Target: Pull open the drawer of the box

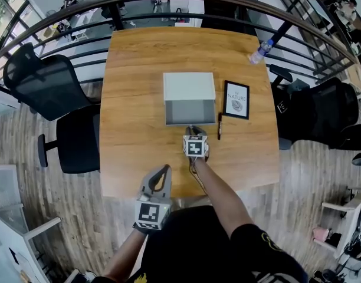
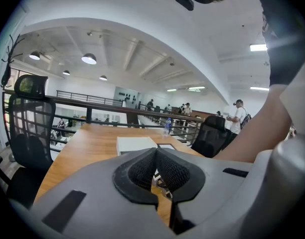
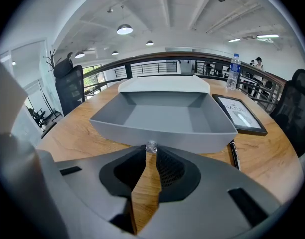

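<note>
A wooden worktop [image 1: 133,99] is standing on a railed mezzanine in an open office, with black chairs [image 1: 51,81] beside it. You are reaching your right gripper [image 1: 194,130] across it toward a white box [image 1: 189,86]. The box's grey drawer [image 1: 190,112] is lying straight ahead of the gripper, standing well out toward you and showing an empty tray. The gripper's jaws are pinching a small clear knob [image 3: 151,146] at the middle of the drawer's front wall. Just to the right of the gripper a black pen [image 1: 219,125] is lying on the wood, with a framed print [image 1: 236,99] beyond it. Your left gripper [image 1: 163,170] is hanging near your body, behind and to the left of the right one, with its jaws pressed together on nothing.

With this much tray showing, the pull is looking nearly finished. For what remains, you are wanting a straight draw back along the gripper's own line, level with the worktop, so the drawer is not twisting in its sleeve. The knob is tiny and looking slick, so a firm pinch and a slow pull are mattering here. A jerk is risking a slip off the knob, or dragging the whole light box along. Bracing the box with the left gripper may be helping. Be stopping before the tray leaves the box.
</note>
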{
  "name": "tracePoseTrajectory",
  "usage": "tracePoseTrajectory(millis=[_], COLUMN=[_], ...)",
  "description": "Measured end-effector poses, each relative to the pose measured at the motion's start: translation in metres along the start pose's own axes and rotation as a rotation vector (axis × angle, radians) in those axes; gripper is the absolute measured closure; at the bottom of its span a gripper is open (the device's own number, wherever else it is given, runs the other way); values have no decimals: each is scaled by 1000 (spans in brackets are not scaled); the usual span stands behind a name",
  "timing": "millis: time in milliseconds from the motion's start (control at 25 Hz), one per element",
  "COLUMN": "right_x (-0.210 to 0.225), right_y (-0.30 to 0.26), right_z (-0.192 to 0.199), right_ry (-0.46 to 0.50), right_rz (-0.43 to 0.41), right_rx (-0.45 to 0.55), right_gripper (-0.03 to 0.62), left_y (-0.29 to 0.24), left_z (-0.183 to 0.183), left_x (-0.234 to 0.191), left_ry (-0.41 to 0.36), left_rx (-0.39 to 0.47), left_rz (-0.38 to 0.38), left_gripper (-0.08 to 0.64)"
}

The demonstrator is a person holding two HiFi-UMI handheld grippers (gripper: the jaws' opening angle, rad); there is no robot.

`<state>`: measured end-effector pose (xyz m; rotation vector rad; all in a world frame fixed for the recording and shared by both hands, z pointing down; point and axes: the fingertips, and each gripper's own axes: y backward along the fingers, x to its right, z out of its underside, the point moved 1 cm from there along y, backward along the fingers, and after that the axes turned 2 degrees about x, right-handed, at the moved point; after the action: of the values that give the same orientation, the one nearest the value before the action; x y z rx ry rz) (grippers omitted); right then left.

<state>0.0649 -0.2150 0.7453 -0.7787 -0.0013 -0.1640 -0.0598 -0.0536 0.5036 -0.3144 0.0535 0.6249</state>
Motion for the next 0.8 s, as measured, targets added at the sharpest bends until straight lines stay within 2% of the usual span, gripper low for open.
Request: tracePoseTrajectory(millis=[480, 800], right_x=[4, 0], right_y=[4, 11], right_z=[9, -1], right_ry=[-8, 10], right_rz=[-9, -6], right_rx=[-3, 23], right_gripper=[528, 528], left_y=[1, 5], left_z=[1, 3], left_x=[7, 6], left_ry=[-4, -2], left_rx=[1, -4], left_rz=[12, 11], left_gripper=[542, 543])
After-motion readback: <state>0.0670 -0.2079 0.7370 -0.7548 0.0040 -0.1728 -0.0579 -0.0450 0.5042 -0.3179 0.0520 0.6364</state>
